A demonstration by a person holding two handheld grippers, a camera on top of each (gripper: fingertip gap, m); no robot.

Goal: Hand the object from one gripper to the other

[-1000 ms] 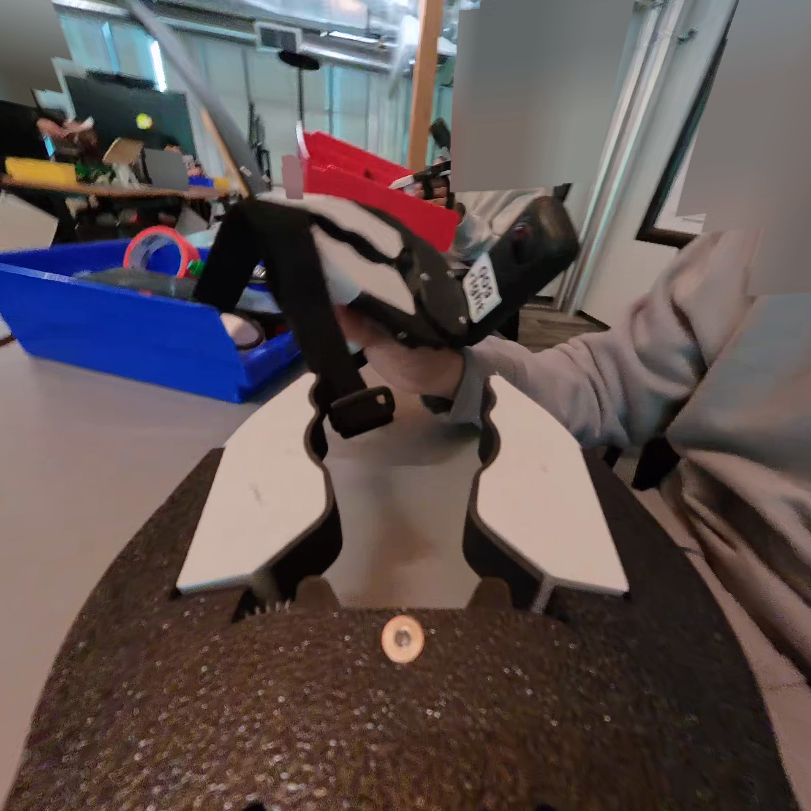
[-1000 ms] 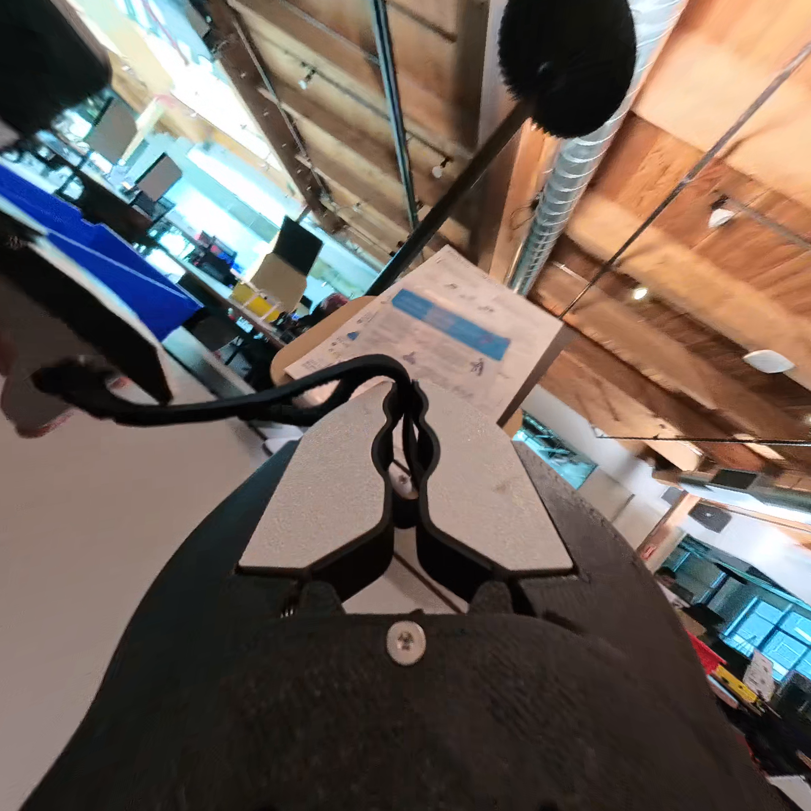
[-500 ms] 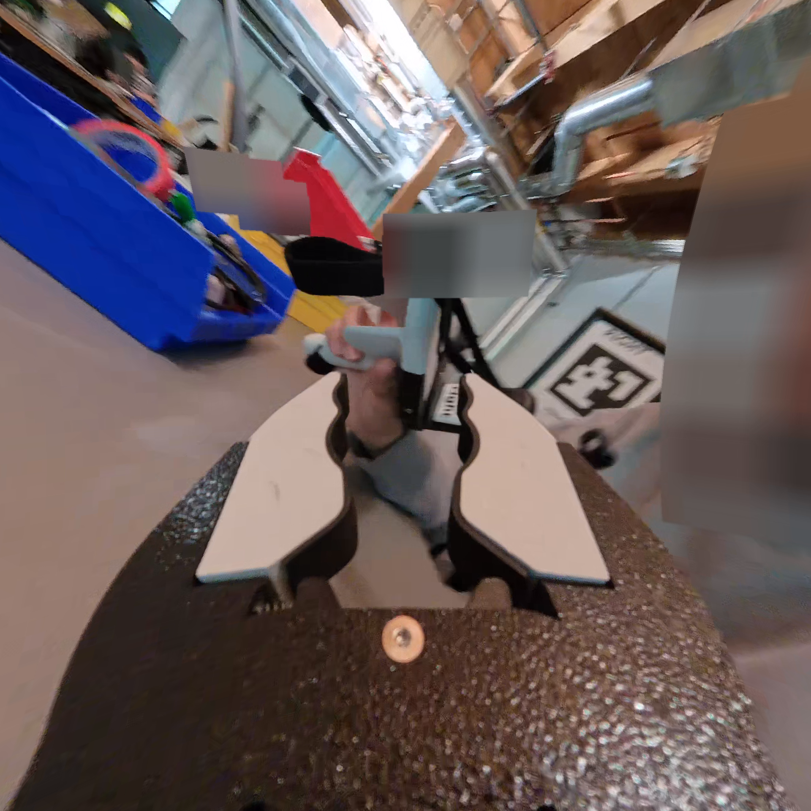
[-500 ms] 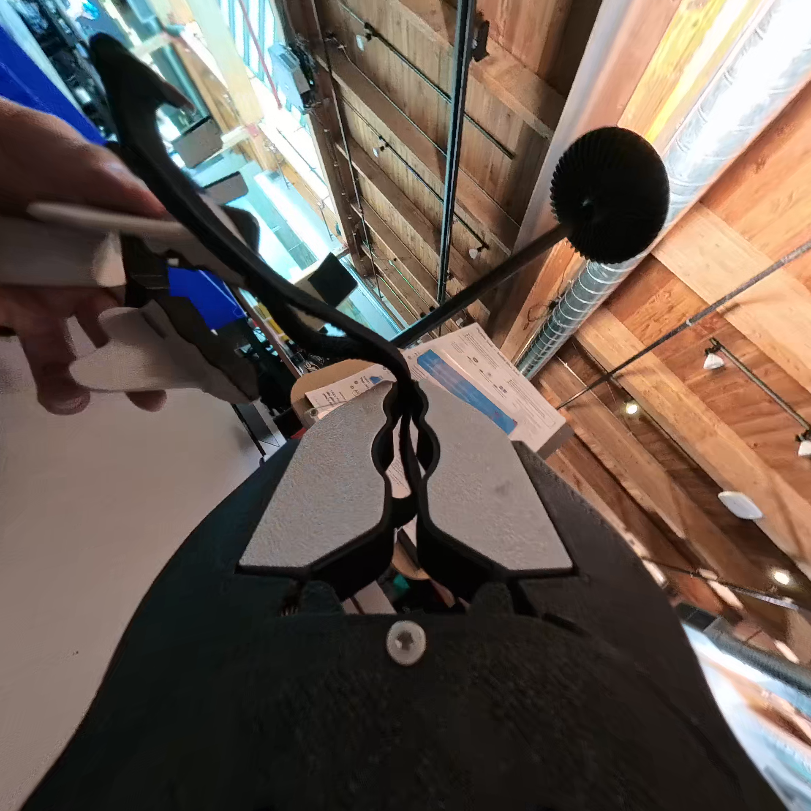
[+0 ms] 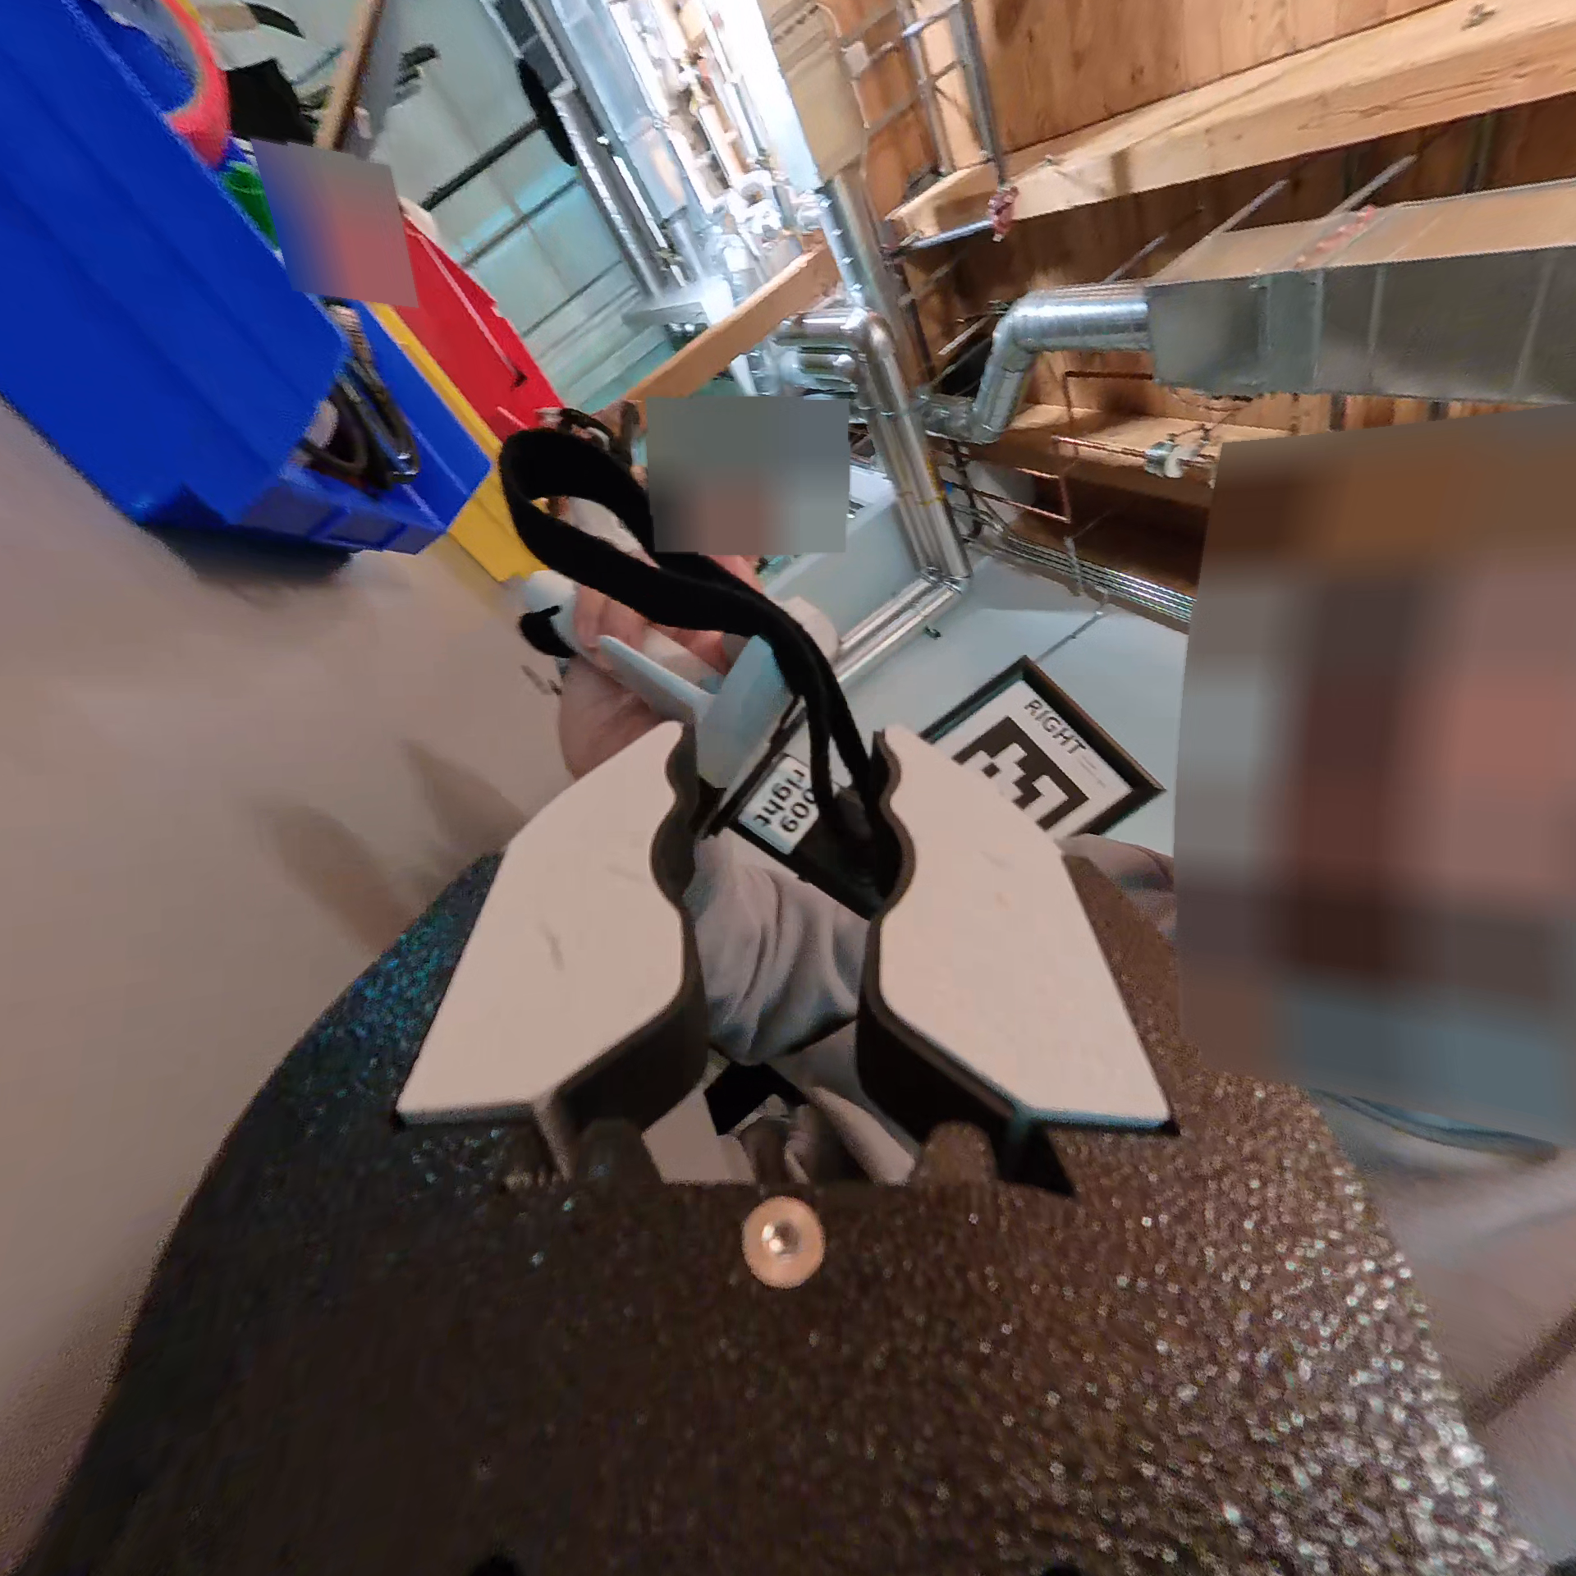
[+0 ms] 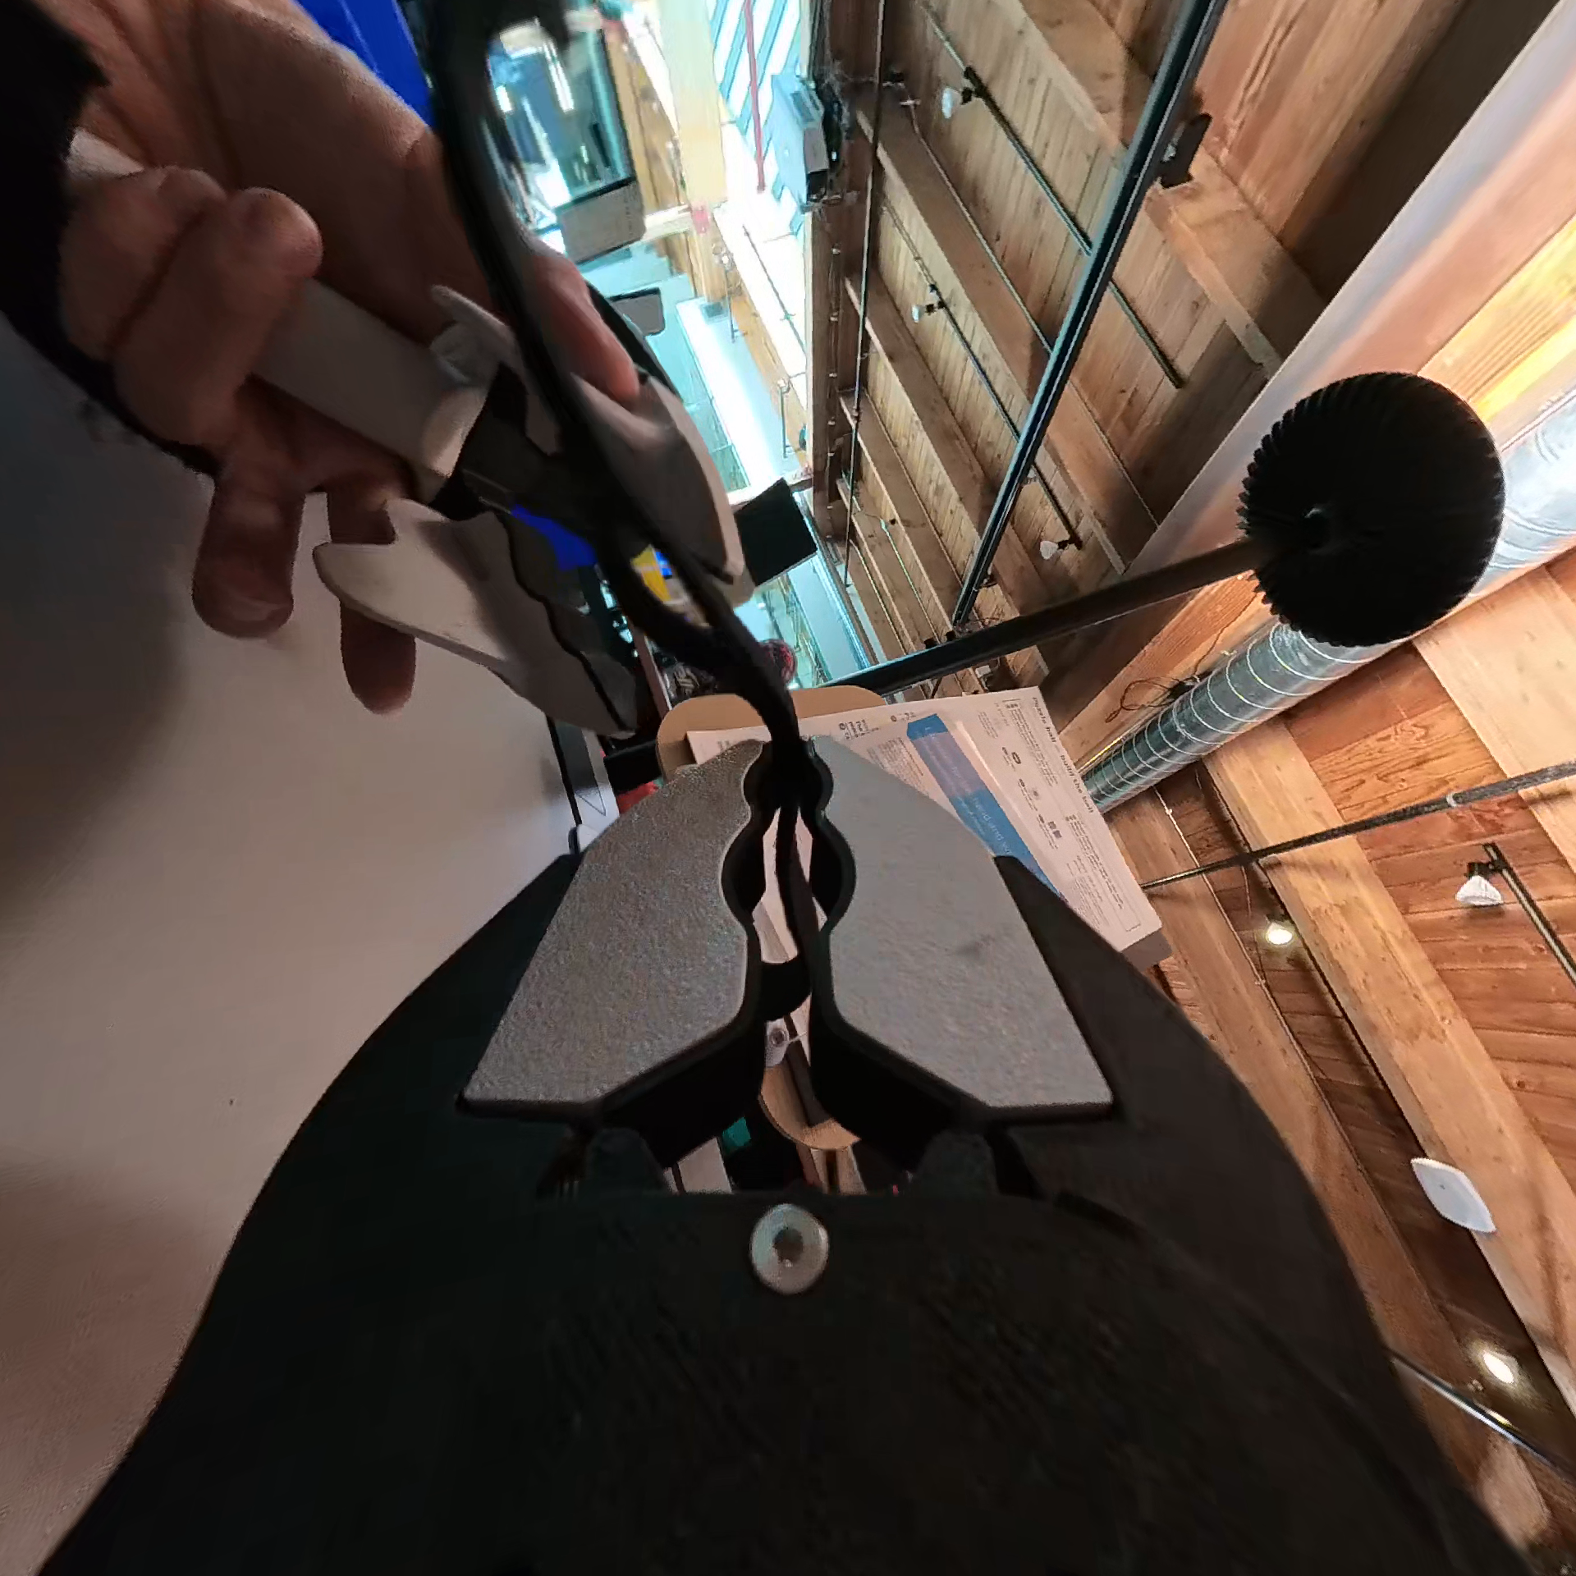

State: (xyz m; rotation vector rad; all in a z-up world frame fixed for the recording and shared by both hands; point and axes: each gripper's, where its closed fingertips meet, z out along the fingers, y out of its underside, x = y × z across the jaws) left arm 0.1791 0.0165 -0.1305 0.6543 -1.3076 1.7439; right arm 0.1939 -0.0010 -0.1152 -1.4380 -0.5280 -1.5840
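We see the right gripper [image 6: 786, 772] clamped on the black strap [image 6: 750, 657], whose loop [image 5: 614, 546] passes the parted left gripper [image 5: 780, 763]; releasing before the left closes would, we judge, drop it.

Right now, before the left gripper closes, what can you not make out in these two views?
- Strap top: right wrist view, cut off by the upper edge.
- Strap end in the right gripper: right wrist view, hidden between its shut fingers.
- Whether the strap touches the open left gripper: left wrist view, a finger hides its lower part.
- Bin contents: left wrist view, cut by the edge.
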